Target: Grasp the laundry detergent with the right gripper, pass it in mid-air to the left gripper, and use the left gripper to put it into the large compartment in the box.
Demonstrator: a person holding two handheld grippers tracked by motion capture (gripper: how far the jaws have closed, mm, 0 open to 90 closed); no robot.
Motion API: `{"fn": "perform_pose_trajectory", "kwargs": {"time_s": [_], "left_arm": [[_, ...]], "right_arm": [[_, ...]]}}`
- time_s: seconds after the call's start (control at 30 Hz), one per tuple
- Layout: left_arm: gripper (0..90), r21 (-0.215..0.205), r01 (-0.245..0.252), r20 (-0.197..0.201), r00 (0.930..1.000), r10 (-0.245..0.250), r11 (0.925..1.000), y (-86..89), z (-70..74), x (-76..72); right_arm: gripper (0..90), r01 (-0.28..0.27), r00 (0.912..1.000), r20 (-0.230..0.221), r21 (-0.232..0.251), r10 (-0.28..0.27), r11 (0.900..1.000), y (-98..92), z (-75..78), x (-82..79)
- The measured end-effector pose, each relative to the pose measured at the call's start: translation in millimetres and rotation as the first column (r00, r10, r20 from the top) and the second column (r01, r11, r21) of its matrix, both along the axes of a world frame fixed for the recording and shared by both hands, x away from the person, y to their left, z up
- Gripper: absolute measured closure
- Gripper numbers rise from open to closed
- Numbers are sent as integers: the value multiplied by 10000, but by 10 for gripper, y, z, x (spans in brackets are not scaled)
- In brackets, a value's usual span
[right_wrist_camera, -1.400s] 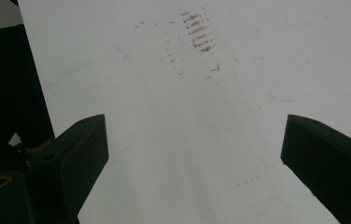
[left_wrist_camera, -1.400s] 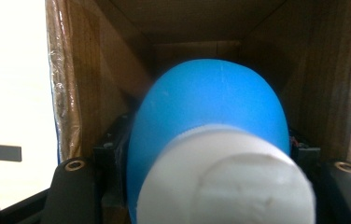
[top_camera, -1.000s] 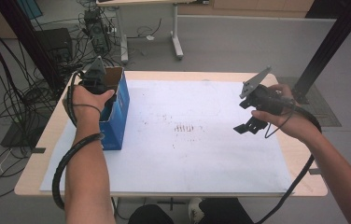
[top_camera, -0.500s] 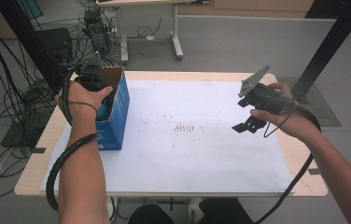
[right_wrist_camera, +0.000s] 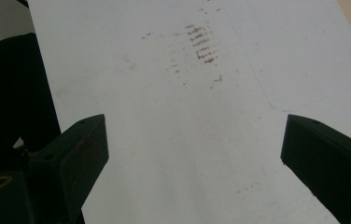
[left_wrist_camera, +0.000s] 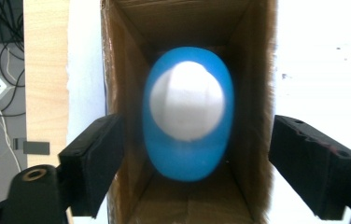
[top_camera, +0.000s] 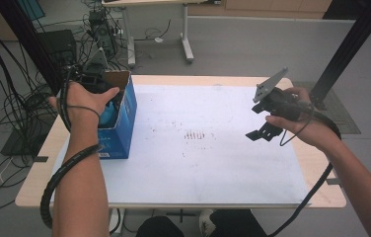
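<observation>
A blue cardboard box [top_camera: 124, 121] stands open-topped at the table's left side. Inside it lies a blue rounded object with a white end [left_wrist_camera: 187, 154], blurred in the left gripper view and seen as a pale blue patch [top_camera: 108, 112] from above. My left gripper [left_wrist_camera: 197, 140] hangs over the box mouth [left_wrist_camera: 122, 70], pointing down. Its jaws have just been opening and stand wide, with the pads clear of the blue object below them. My right gripper [top_camera: 260, 133] hovers open over the white sheet [right_wrist_camera: 164, 116] at the right, holding nothing.
The white sheet [top_camera: 198, 168] covers most of the wooden table [top_camera: 35, 192] and bears brown smudges [top_camera: 197, 134] at its middle. Cables and a black stand [top_camera: 30, 54] crowd the floor at far left. A dark post [top_camera: 351, 44] rises at right.
My left hand has lifted a little and drifted towards the far left over the box. The right hand has stayed where it was.
</observation>
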State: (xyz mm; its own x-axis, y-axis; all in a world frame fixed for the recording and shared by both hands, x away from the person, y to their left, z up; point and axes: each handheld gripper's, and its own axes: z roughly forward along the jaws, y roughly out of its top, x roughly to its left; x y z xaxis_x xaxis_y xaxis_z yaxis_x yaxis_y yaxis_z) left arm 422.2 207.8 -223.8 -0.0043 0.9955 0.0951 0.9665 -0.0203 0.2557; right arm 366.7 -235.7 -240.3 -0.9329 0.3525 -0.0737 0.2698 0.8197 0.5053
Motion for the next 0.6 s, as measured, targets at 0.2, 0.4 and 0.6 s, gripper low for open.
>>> {"fn": "perform_pose_trajectory", "kwargs": {"time_s": [0.2, 0.4, 0.6], "left_arm": [[113, -7, 230, 244, 9994, -230, 9997, -104, 131, -55], [87, 4, 649, 422, 9970, -648, 9979, -290, 221, -78], [83, -229, 1308, 570, 9900, -1293, 9911, -563, 279, -58]], "right_arm": [[76, 57, 9999, -135, -103, -58, 9999, -10, -10, 30], [76, 152, 9996, -244, -297, -159, 9994, -4, 10, 103], [76, 192, 9992, -336, -424, -207, 9989, 16, 11, 164]]}}
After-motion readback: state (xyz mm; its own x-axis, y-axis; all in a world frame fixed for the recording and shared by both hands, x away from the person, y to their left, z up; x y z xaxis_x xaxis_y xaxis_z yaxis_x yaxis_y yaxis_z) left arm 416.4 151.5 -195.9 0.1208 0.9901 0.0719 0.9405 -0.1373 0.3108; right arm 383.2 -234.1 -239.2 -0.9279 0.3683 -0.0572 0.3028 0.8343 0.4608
